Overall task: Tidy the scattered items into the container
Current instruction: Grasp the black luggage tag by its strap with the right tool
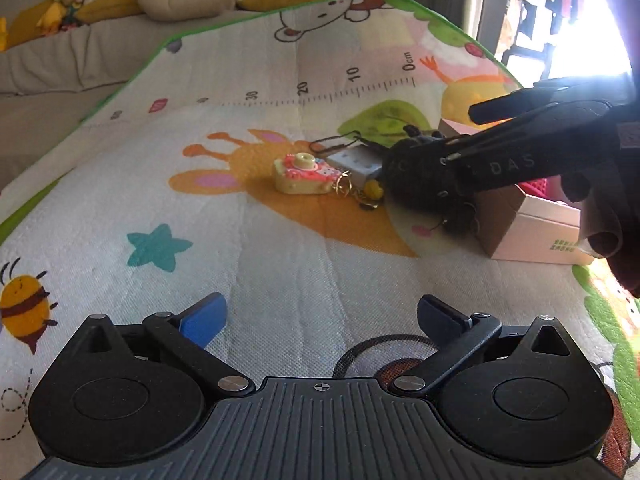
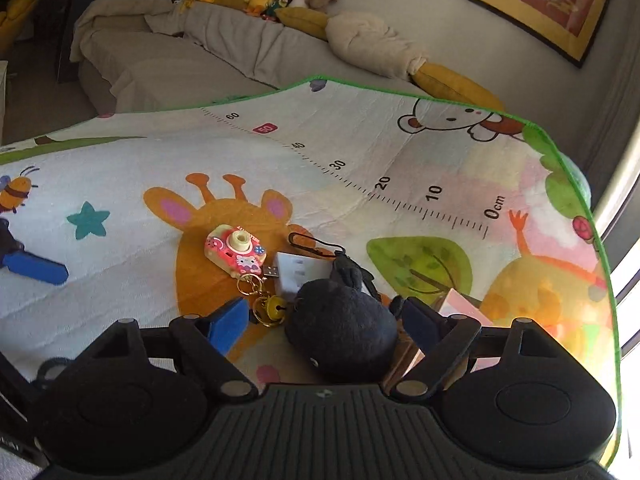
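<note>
- Right claw (image 2: 320,326) spread wide around a black plush toy (image 2: 342,332); whether the fingers press it, I cannot tell
- Toy sits at the edge of the pink box (image 1: 536,228), beside a white adapter (image 2: 298,274) and toy camera (image 2: 236,252)
- Left claw (image 1: 320,316) wide apart, holding nothing, above the play mat (image 1: 280,280)

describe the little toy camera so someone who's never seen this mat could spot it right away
Find the orange giraffe printed on the play mat. On its head lies the toy camera, left of the white USB adapter and the black plush. It alone is pink and yellow, with a round lens on top.
</note>
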Demonstrator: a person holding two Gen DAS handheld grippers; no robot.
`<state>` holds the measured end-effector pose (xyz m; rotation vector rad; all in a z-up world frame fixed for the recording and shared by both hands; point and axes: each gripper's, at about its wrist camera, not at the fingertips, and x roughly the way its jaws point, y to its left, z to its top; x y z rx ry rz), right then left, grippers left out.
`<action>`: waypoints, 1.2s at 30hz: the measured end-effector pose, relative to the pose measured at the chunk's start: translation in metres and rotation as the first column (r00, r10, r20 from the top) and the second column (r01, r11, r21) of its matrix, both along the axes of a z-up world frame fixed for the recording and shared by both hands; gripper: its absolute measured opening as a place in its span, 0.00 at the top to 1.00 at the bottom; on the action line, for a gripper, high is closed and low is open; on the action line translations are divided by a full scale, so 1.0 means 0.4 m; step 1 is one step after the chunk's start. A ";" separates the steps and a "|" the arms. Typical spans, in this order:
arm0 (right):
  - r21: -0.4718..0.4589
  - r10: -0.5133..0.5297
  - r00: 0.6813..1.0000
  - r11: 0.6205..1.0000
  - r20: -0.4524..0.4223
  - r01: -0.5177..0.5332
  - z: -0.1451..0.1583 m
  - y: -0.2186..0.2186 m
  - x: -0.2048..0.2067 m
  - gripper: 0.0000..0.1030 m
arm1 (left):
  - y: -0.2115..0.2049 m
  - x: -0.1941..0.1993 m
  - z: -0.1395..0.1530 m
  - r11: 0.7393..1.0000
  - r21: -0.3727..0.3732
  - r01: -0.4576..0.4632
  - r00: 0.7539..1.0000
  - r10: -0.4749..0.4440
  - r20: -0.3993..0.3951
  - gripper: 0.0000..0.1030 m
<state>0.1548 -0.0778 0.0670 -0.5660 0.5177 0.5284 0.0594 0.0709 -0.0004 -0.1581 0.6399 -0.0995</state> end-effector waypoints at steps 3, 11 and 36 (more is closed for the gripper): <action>0.050 -0.026 0.994 0.998 -0.108 0.032 0.025 0.044 0.089 0.28 | 0.005 -0.007 -0.002 1.000 -0.024 -0.009 1.000 0.009 0.008 0.00; 0.010 -0.238 0.923 0.967 -0.301 0.253 -0.026 0.128 0.371 0.50 | 0.009 -0.007 -0.004 0.999 -0.037 -0.004 1.000 0.004 0.008 0.00; 0.331 0.002 0.968 0.940 -0.252 0.084 0.223 -0.079 0.055 1.00 | -0.022 -0.062 0.028 0.996 -0.002 0.093 0.990 -0.092 0.108 0.00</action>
